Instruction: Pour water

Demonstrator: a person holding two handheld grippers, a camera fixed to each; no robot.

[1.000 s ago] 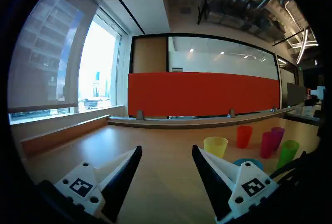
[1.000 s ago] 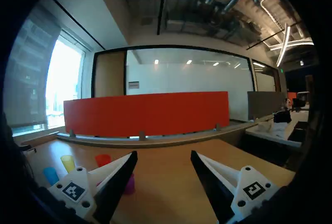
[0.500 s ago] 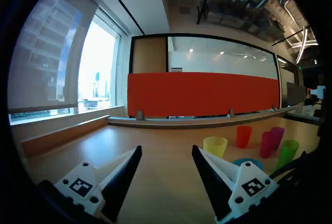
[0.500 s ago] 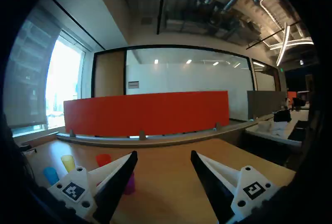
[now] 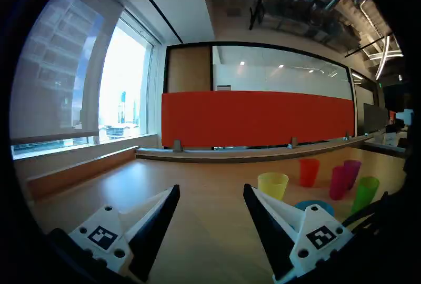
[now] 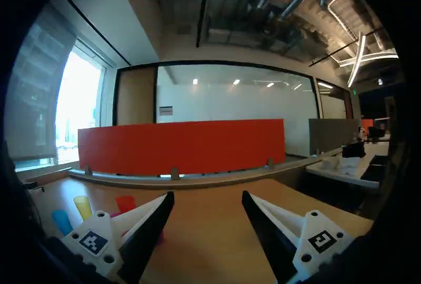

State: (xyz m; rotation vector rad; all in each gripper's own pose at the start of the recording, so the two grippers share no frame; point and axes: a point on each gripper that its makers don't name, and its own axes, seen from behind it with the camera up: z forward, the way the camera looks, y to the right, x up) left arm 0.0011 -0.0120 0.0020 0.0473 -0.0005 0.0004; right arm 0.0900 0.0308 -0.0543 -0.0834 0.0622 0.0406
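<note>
Several plastic cups stand on the wooden table [image 5: 210, 184]. In the left gripper view a yellow cup [image 5: 272, 185] is nearest, just beyond my right finger, with a blue cup [image 5: 314, 205] partly hidden behind that finger. Farther right stand an orange cup [image 5: 309, 172], two magenta cups [image 5: 341, 182] and a green cup [image 5: 365, 193]. My left gripper [image 5: 210, 192] is open with nothing between its fingers. In the right gripper view a blue cup [image 6: 61, 221], a yellow cup [image 6: 82, 206] and an orange cup [image 6: 125, 203] sit far left. My right gripper [image 6: 208, 197] is open over bare table.
A red divider panel [image 5: 258, 119] runs along the table's far edge. Large windows [image 5: 121, 100] and a wooden ledge [image 5: 79, 171] lie to the left. Another desk [image 6: 347, 165] with items stands off to the right beyond the table edge.
The right gripper has tilted slightly, so the cups and the divider sit a little lower and further left in its view. The left gripper has barely moved.
</note>
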